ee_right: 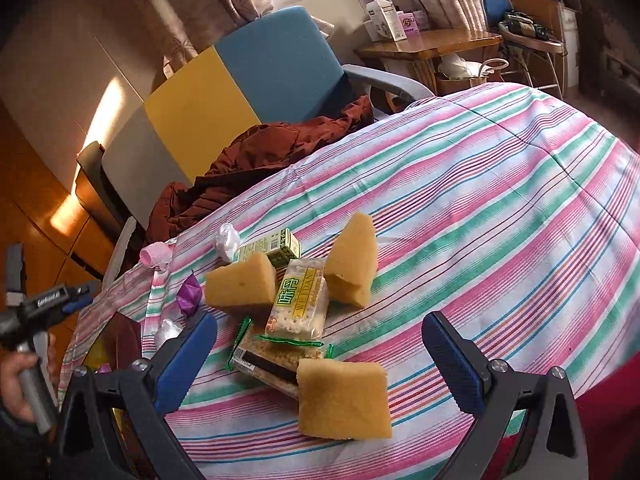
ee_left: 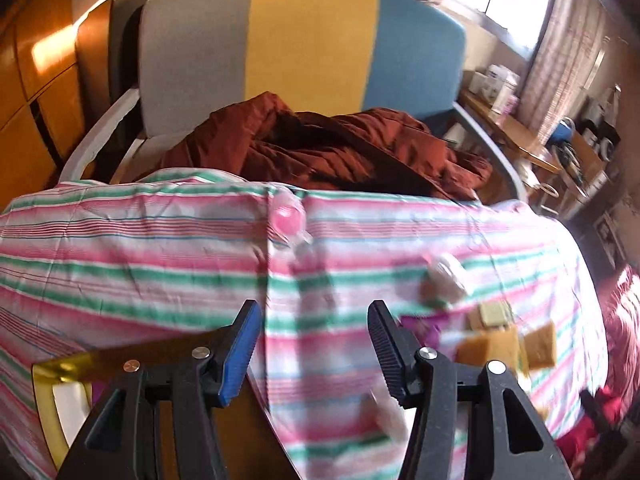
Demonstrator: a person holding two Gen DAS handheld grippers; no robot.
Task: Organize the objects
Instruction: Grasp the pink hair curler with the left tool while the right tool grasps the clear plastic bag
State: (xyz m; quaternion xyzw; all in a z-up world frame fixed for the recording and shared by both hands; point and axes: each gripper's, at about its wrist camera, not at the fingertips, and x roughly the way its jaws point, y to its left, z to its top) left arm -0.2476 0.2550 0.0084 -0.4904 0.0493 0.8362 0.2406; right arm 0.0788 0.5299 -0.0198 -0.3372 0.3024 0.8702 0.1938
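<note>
Sponges (ee_right: pixel 344 398) and cracker packs (ee_right: pixel 298 306) lie clustered on the striped worktop (ee_right: pixel 500 200), just ahead of our right gripper (ee_right: pixel 320 344), whose jaws stand wide apart and hold nothing. Our left gripper (ee_left: pixel 312 344) is also open and empty; a pink roll (ee_left: pixel 286 216) lies well ahead of it.
</note>
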